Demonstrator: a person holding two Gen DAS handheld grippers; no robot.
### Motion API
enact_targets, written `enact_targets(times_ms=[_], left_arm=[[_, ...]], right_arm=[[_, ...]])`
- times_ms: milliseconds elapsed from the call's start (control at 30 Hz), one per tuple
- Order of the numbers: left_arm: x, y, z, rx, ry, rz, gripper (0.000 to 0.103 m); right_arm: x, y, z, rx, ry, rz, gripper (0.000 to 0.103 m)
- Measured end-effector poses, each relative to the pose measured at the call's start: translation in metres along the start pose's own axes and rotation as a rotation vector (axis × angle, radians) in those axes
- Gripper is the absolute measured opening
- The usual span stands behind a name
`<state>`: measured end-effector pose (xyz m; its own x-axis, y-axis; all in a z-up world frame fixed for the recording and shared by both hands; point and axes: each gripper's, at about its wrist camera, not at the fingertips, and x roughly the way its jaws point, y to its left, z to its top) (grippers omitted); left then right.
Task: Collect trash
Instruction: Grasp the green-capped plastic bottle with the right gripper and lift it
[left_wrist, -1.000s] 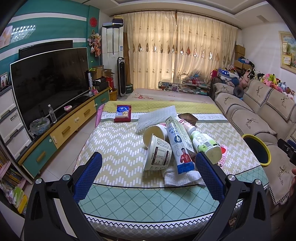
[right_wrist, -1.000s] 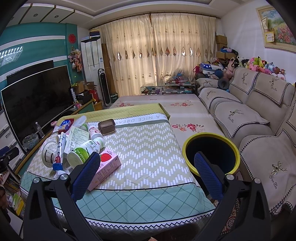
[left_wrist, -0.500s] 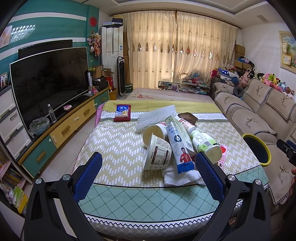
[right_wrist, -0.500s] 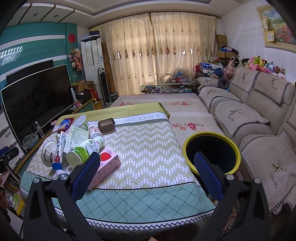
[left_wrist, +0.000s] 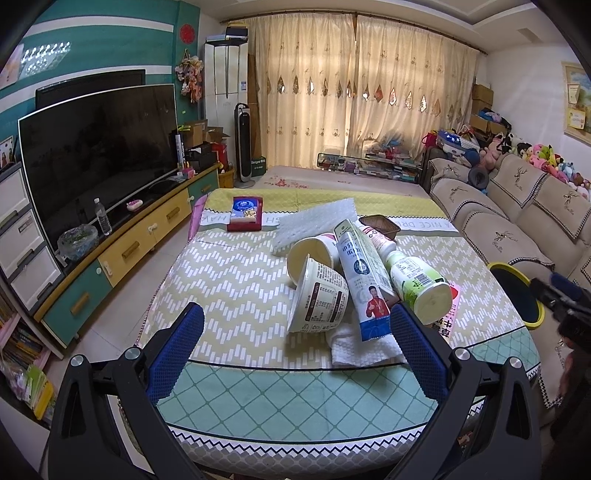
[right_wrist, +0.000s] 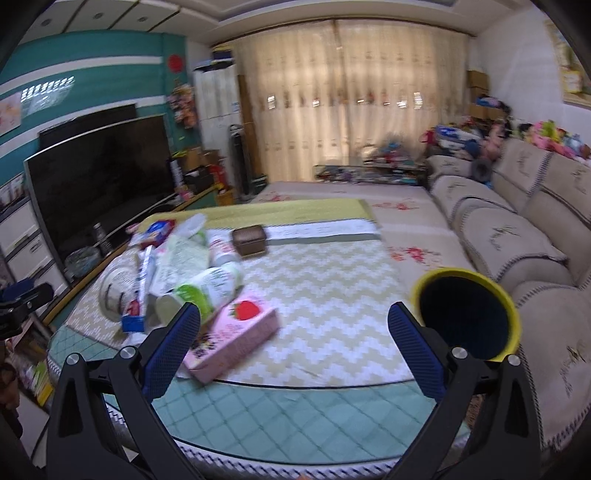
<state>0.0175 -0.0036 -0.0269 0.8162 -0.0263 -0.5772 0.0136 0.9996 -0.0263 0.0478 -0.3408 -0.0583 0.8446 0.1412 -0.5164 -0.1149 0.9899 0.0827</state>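
Two paper cups lie tipped at the pile's left, a milk carton and green bottle beside them on the table. Left gripper gapes wide, empty. Right gripper likewise spreads wide near the pink strawberry box; the yellow-rimmed bin stands right.

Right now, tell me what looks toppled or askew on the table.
The trash is heaped, not standing: two paper cups lie on their sides, a milk carton leans across them, and a green-labelled bottle lies tipped beside it, partly over a crumpled white tissue. Nothing looks spilled.
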Motion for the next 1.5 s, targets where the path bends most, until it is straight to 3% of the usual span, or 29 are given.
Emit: enact_targets(times_ms=[300, 633, 833, 967, 1100, 1333, 1500], left_arm=[[0.016, 0.005, -0.001, -0.009, 0.024, -0.008, 0.099], [0.030, 0.007, -0.004, -0.018, 0.046, -0.019, 0.099], [0.037, 0.012, -0.004, -0.034, 0.057, -0.020, 0.099], [0.042, 0.013, -0.005, -0.037, 0.067, -0.023, 0.099], [0.046, 0.013, -0.006, -0.036, 0.075, -0.026, 0.099], [0.049, 0.011, -0.005, -0.034, 0.079, -0.028, 0.099], [0.051, 0.008, -0.006, -0.026, 0.081, -0.030, 0.099]], right_arm=[[0.031, 0.053, -0.002, -0.137, 0.029, 0.100, 0.097], [0.084, 0.091, -0.007, -0.265, 0.070, 0.063, 0.093], [0.102, 0.102, -0.015, -0.324, 0.074, 0.025, 0.076], [0.101, 0.105, -0.016, -0.356, 0.043, 0.008, 0.057], [0.096, 0.097, -0.009, -0.321, 0.025, 0.040, 0.056], [0.094, 0.058, 0.031, -0.134, 0.048, 0.196, 0.056], [0.089, 0.038, 0.054, -0.050, 0.033, 0.251, 0.054]])
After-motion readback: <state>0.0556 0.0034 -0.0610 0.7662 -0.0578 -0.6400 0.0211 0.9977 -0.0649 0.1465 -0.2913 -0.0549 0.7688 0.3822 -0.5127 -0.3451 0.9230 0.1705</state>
